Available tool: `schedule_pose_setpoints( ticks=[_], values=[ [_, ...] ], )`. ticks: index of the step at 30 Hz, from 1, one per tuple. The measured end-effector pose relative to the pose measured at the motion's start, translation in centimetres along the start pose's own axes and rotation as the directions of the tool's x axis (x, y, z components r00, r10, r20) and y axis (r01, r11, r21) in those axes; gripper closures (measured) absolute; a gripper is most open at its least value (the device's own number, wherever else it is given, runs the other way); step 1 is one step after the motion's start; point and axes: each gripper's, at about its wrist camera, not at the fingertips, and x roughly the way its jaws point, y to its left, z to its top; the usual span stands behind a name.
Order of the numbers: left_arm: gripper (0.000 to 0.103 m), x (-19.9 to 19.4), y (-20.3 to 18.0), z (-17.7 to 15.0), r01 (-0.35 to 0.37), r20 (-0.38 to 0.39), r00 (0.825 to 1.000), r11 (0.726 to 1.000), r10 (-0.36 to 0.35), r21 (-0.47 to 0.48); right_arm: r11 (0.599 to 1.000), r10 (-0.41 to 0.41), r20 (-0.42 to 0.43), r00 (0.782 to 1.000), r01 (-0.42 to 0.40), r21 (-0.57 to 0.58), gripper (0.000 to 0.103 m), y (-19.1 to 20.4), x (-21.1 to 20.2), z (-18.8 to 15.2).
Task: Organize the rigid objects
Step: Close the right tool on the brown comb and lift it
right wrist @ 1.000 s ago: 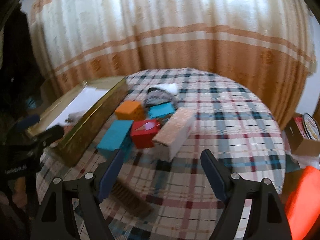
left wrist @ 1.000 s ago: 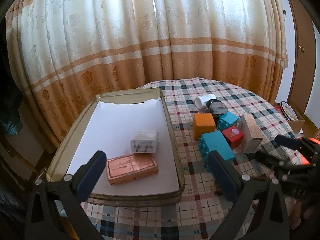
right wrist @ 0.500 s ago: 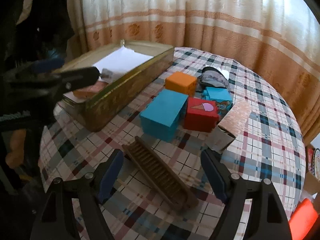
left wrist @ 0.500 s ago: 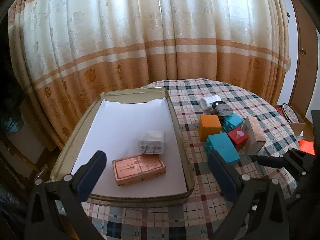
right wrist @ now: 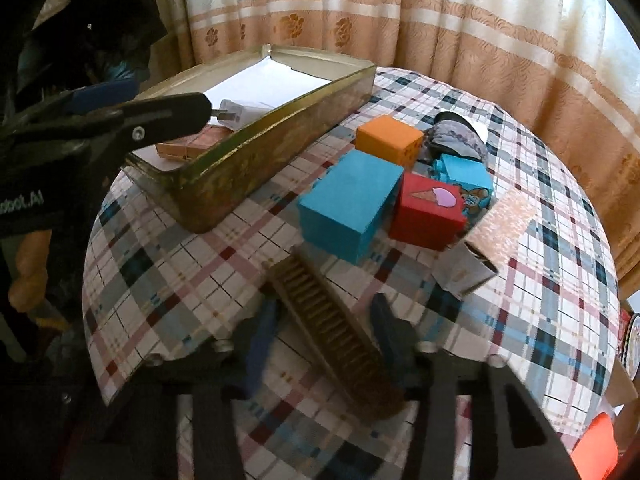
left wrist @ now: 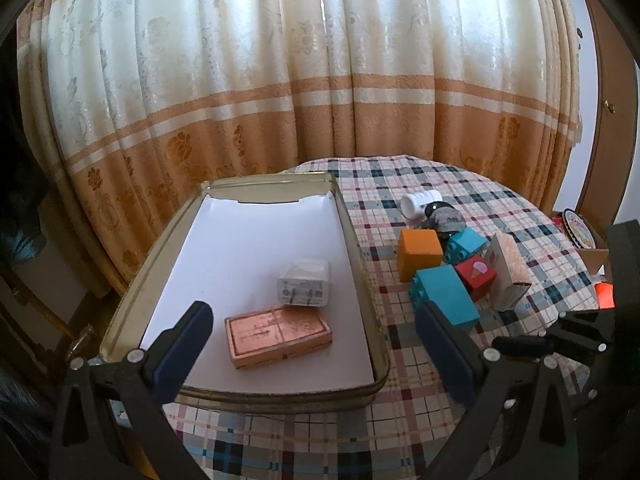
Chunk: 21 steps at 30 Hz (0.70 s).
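Observation:
A gold tin tray (left wrist: 368, 312) lined with white paper holds a copper-coloured box (left wrist: 278, 336) and a white plug adapter (left wrist: 305, 289). My left gripper (left wrist: 316, 344) is open and empty, hovering over the tray's near end. In the right wrist view a brown comb-like bar (right wrist: 332, 328) lies on the checked tablecloth. My right gripper (right wrist: 324, 336) is low over it with a finger on each side, still apart and blurred. Blocks lie beyond: large teal (right wrist: 352, 204), red (right wrist: 430, 210), orange (right wrist: 390, 140).
A small teal block (right wrist: 464, 170), a pinkish carton (right wrist: 488, 244), a grey cap (right wrist: 456, 140) and a white tube (left wrist: 420, 202) crowd the table's middle. The tray's wall (right wrist: 256, 168) runs along the left. The table edge drops off near the right gripper. Curtains hang behind.
My right gripper has swung left, dropped toward the comb-like bar and narrowed around it. My left gripper has barely moved over the tray.

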Motion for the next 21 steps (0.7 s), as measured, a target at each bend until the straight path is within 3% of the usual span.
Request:
schedule_pose_setpoints(
  ticks=[4, 8, 15, 21],
  values=[
    [0.001, 0.0, 0.2, 0.1, 0.005, -0.002, 1.0, 1.0, -0.005, -0.008, 0.999, 0.005, 0.007, 1.0, -0.005, 0.042, 0.075, -1.1, -0.3, -0.4],
    [0.001, 0.0, 0.0, 0.1, 0.009, -0.004, 1.0, 1.0, -0.009, -0.006, 0.989, 0.06, 0.046, 0.997, -0.065, 0.131, 0.076, -2.4, -0.9, -1.0],
    [0.001, -0.3, -0.7, 0.5, 0.04, -0.002, 0.999, 0.999, -0.04, -0.003, 0.975, 0.138, 0.117, 0.984, -0.156, 0.16, 0.076, -3.2, -2.7, -0.2],
    [0.001, -0.5, -2.7, 1.2, 0.086, 0.002, 0.996, 0.996, -0.086, 0.023, 0.969, 0.049, 0.209, 0.977, -0.098, 0.229, 0.076, -5.4, -5.5, 0.4]
  ],
)
